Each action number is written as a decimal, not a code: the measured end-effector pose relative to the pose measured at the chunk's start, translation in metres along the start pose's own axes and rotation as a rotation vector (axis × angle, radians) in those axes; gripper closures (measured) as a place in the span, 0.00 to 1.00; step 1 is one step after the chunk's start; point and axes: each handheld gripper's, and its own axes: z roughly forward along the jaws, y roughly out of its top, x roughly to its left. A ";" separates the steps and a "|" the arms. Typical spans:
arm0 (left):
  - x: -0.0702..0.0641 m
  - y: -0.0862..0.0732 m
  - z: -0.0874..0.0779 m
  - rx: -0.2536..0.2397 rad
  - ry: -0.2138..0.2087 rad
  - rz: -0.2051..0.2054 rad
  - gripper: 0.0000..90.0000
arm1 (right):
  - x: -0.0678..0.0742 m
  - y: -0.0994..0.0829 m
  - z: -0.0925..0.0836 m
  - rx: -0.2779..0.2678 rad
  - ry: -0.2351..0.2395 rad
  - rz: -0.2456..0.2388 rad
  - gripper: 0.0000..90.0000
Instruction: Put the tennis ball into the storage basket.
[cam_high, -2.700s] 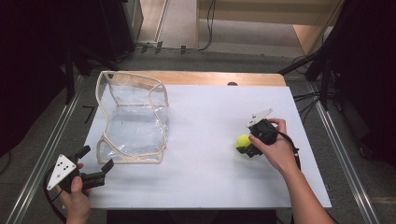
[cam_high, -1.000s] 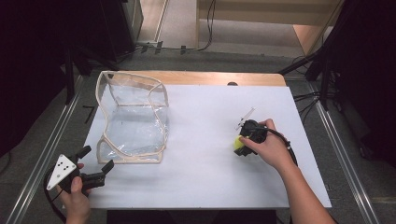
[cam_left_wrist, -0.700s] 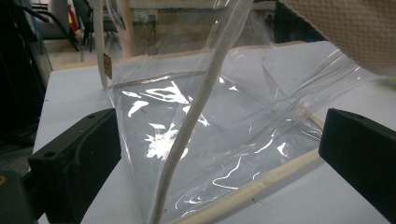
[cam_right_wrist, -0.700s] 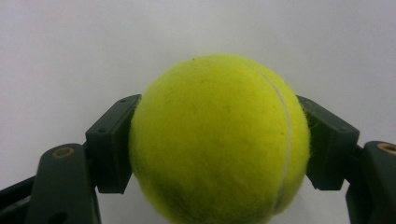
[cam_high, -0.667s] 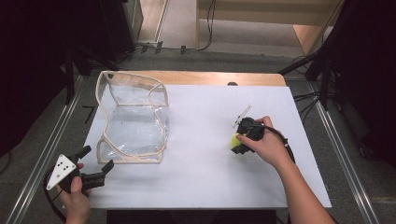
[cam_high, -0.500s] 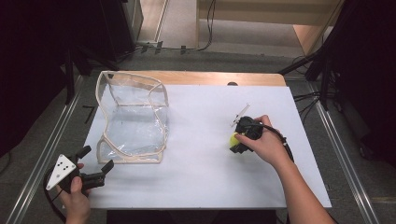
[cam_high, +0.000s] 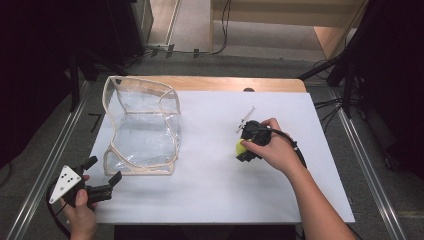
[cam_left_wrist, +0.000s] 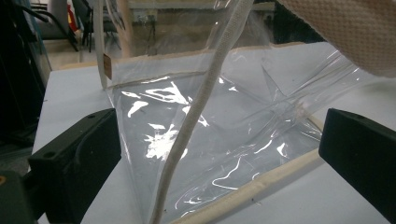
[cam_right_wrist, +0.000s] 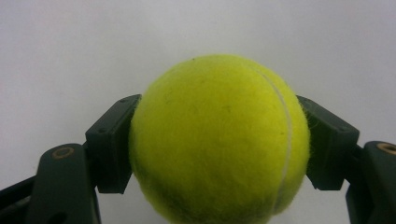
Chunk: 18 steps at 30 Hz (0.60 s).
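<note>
A yellow-green tennis ball (cam_right_wrist: 219, 140) sits between the two black jaws of my right gripper (cam_right_wrist: 219, 144), which is shut on it, pads pressed on both sides. From above, the ball (cam_high: 241, 147) and the right gripper (cam_high: 245, 149) are right of the table's middle, over the white sheet (cam_high: 210, 185). A clear plastic bag with cream trim (cam_high: 142, 127) stands open at the left. My left gripper (cam_high: 104, 176) rests at the table's front left corner, jaws open, pointing at the bag (cam_left_wrist: 210, 140) just ahead of it.
The white sheet covers most of a wooden table (cam_high: 225, 84). Metal rails (cam_high: 372, 165) run along both sides. Cables (cam_high: 220, 30) lie on the floor beyond the far edge.
The right gripper with the ball has moved left and toward the far side, rising a little off the sheet. The left gripper has stayed put.
</note>
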 end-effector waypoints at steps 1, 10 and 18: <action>0.000 0.000 0.000 0.000 0.000 0.000 0.00 | 0.001 0.002 0.000 0.001 0.004 -0.004 0.25; 0.000 0.000 0.000 -0.001 0.001 -0.001 0.00 | 0.009 0.019 0.000 0.005 0.016 -0.041 0.25; 0.000 0.000 0.000 -0.001 0.000 -0.001 0.00 | 0.014 0.031 -0.003 0.007 0.017 -0.071 0.25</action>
